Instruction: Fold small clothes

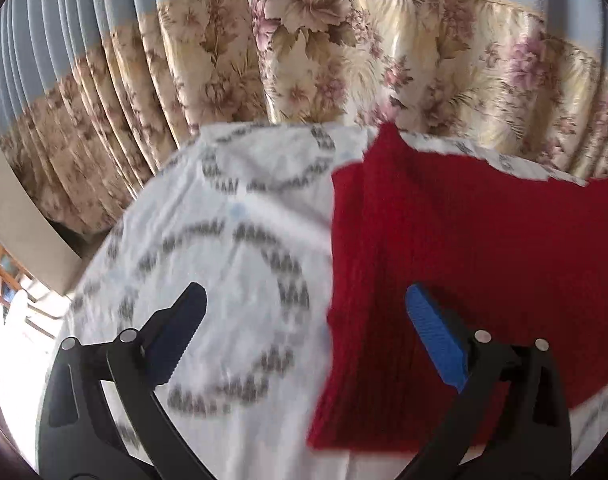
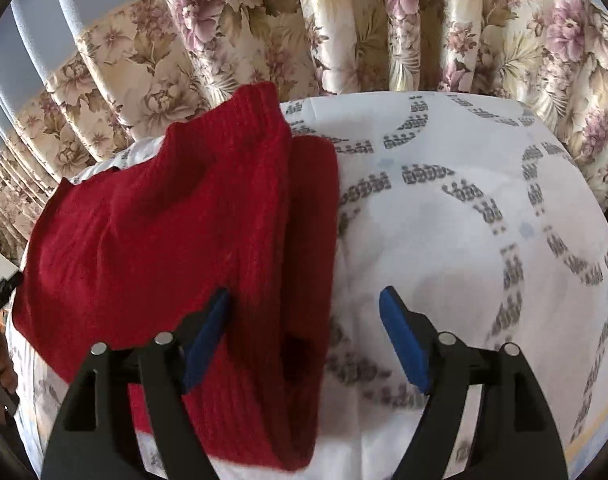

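The floral curtain [image 1: 343, 48] fills the whole far side, from nine round to three o'clock in both views, hanging just behind the far edge of the work surface. Its lower hem may be brushed if the garment is pushed any farther that way.

In front of it lies the white patterned sheet [image 1: 224, 216], spread over what seems to be a bench or bed; which one I cannot tell. It gives a soft, flat bed for folding.

On the sheet lies the red knitted garment [image 2: 152, 232], the task's thing. In the right wrist view it takes up the nine-o'clock half, with one side already turned in, so a doubled strip runs down its three-o'clock edge. That suggests the fold is partly done and the cloth was laid down to settle.

The left hand-held gripper [image 1: 305, 336] hangs above the garment's nine-o'clock edge, jaws spread wide with nothing between them: one finger over the sheet, the other over red knit.

The right hand-held gripper [image 2: 304, 340] also stands open and empty, straddling the folded strip, probably placed to take that edge for the next fold.

At nine o'clock in the left view, a pale board [image 1: 28, 232] and wooden furniture [image 1: 0, 272] sit beyond the sheet, well apart from the garment.
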Action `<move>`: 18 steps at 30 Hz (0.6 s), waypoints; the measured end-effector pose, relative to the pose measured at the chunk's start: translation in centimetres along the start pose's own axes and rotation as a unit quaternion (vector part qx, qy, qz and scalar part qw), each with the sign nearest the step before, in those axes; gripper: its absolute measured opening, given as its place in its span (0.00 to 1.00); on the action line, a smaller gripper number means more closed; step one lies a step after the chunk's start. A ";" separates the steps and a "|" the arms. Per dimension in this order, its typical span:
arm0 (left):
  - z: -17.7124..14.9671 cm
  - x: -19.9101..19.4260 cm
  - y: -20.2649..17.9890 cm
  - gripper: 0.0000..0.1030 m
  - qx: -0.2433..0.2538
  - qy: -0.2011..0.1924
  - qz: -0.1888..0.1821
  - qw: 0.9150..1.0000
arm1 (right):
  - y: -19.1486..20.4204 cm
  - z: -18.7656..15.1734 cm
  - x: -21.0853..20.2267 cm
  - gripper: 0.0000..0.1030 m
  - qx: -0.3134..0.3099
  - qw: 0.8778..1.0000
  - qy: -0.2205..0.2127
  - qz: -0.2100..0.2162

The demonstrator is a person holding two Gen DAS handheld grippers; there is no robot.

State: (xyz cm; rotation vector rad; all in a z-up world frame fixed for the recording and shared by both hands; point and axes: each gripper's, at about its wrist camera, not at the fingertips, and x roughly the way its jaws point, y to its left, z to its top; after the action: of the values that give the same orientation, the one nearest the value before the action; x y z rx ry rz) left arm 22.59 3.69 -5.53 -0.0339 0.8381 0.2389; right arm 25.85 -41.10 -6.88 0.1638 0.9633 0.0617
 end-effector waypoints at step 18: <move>-6.1 -2.3 -3.0 0.25 0.056 -0.007 -0.061 0.997 | 1.8 -7.9 -3.0 0.29 -0.055 0.997 -0.023 0.051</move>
State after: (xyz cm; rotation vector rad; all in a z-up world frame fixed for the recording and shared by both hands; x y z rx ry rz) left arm 17.32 -0.44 -8.15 0.0222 0.8307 0.0769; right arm 17.68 -38.83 -8.57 0.1124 0.9036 0.2032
